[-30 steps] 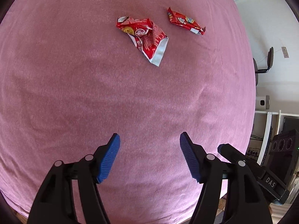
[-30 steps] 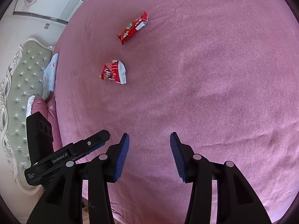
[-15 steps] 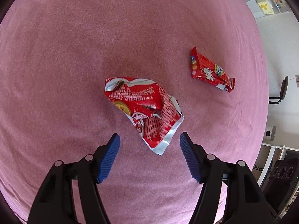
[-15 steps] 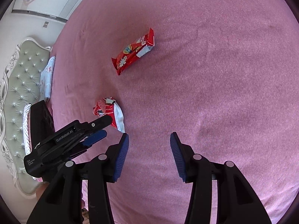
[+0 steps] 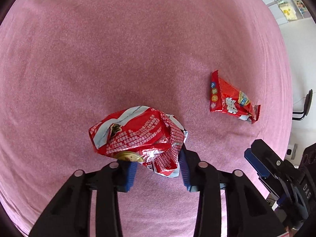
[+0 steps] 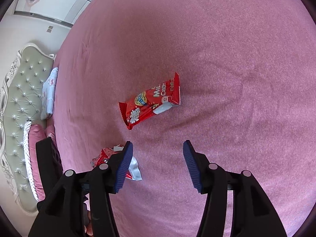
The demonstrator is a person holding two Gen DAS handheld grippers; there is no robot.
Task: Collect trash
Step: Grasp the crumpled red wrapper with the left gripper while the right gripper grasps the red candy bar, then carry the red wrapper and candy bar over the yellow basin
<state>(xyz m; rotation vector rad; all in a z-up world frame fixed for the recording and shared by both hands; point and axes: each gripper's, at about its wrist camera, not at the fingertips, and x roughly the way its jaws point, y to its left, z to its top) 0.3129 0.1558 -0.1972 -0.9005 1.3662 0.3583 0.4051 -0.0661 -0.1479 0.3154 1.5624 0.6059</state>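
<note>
So the left tongs point(image 5: 157, 172) are closing right now with the crumpled red wrapper point(image 5: 138, 136) between the blue pads. Looks like they've pinched only its lower edge, and most of the foil balloons out above the tips. That's my first worry: crinkly foil held by a corner can slither out the moment it gets lifted, or just tear at the silver flap.

The right tongs point(image 6: 158, 165) are opening with nothing between them, hovering over the pink bed cover point(image 6: 237, 59). The candy wrapper point(image 6: 150, 102) lies flat a bit ahead of them, not touched yet. Flat and slick on soft fabric is awkward, so the pads could skate over it, shove it along, or grab a fold of the cover with it.

Other thing: the two tongs are working close beside each other, and the right set's left finger sits right next to the crumpled wrapper. Bump it there and it could pop free. No bin in view either.
</note>
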